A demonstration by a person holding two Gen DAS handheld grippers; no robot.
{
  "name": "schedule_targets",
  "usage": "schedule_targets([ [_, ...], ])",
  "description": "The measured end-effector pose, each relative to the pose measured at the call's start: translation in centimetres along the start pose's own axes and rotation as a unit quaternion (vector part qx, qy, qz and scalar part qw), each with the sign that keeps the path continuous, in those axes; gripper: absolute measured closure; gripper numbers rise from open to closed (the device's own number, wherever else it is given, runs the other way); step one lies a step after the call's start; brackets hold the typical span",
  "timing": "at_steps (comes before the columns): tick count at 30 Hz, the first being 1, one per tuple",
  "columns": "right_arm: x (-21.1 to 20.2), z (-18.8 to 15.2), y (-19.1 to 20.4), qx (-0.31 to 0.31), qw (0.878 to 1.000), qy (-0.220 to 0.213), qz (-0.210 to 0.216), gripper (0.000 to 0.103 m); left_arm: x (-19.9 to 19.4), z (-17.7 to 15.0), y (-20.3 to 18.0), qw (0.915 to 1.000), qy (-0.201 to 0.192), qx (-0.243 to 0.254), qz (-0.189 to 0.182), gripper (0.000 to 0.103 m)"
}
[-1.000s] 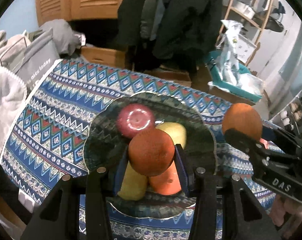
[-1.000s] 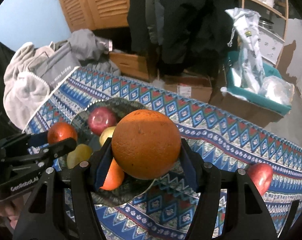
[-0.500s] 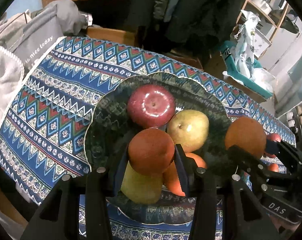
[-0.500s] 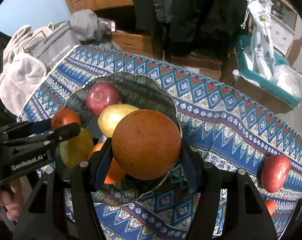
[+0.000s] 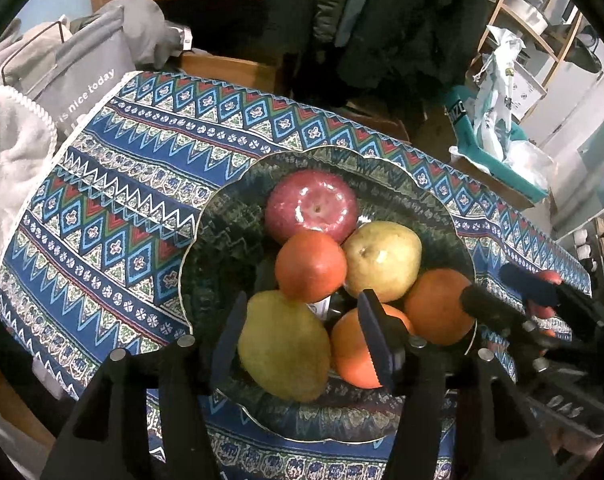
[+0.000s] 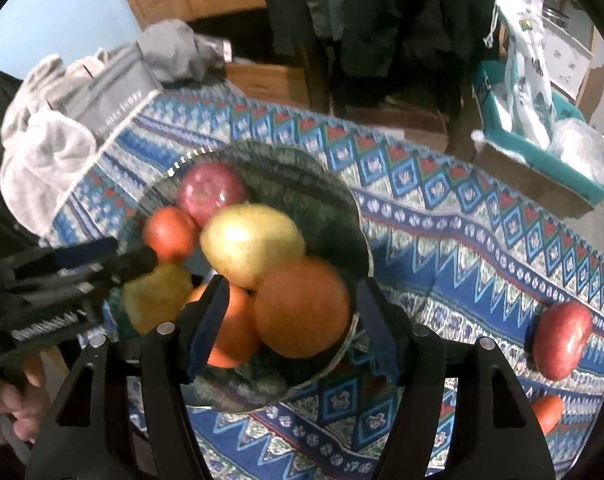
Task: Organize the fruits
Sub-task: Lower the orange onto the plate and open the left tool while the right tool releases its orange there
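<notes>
Now, in the left wrist view: looks straight down on the dark patterned bowl (image 5: 206,232), centre of the frame, on the blue zigzag tablecloth (image 5: 114,208). Shows the left gripper (image 5: 302,296) low in the frame with fingers spread wide and clamped on nothing, hanging above a green pear (image 5: 282,344) and a lower orange (image 5: 358,348). Finds a small red-orange fruit (image 5: 310,266) just above the fingertips, free of both pads, wedged against the red apple (image 5: 312,206) and a yellow pear (image 5: 382,256), probably a spot chosen so the neighbours stop it rolling. Catches the right gripper (image 5: 506,296) at the right edge, next to a big orange (image 5: 438,306) by the bowl's rim.

Next, in the right wrist view, somewhat blurred: puts that big orange (image 6: 302,308) in the centre between the right gripper's (image 6: 293,282) parted fingers, with a gap on each side, so no grip. Seems to rest on the pile close to the rim (image 6: 358,216), propped by the yellow pear (image 6: 254,244); could roll outward from there. Shows the left gripper (image 6: 102,260) at the left edge, also parted. Leaves, at the right of the frame, another red apple (image 6: 562,338) and a small orange fruit (image 6: 546,412) out on the cloth, likely next for collecting.
</notes>
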State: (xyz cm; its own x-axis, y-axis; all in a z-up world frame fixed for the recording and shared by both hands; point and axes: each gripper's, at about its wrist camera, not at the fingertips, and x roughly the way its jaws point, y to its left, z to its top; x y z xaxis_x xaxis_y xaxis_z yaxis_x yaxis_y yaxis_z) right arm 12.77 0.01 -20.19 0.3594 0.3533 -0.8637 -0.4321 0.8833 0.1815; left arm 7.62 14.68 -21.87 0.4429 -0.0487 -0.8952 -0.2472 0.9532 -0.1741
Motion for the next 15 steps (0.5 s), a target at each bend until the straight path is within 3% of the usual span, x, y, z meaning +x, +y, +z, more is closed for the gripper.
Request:
schedule_targets([
  [3,-1.1,0.5,0.1,-0.002,1.000,-0.014,-0.006,0.036,-0.4,-0.1,-0.1,1.0000,-0.002,0.002,0.000,0.037],
  [15,-4.9,0.8,-0.8,-0.003,0.998,-0.052,-0.043,0.033,-3.8,-0.5,-2.2,0.9990,-0.028,0.031,-0.012,0.035],
])
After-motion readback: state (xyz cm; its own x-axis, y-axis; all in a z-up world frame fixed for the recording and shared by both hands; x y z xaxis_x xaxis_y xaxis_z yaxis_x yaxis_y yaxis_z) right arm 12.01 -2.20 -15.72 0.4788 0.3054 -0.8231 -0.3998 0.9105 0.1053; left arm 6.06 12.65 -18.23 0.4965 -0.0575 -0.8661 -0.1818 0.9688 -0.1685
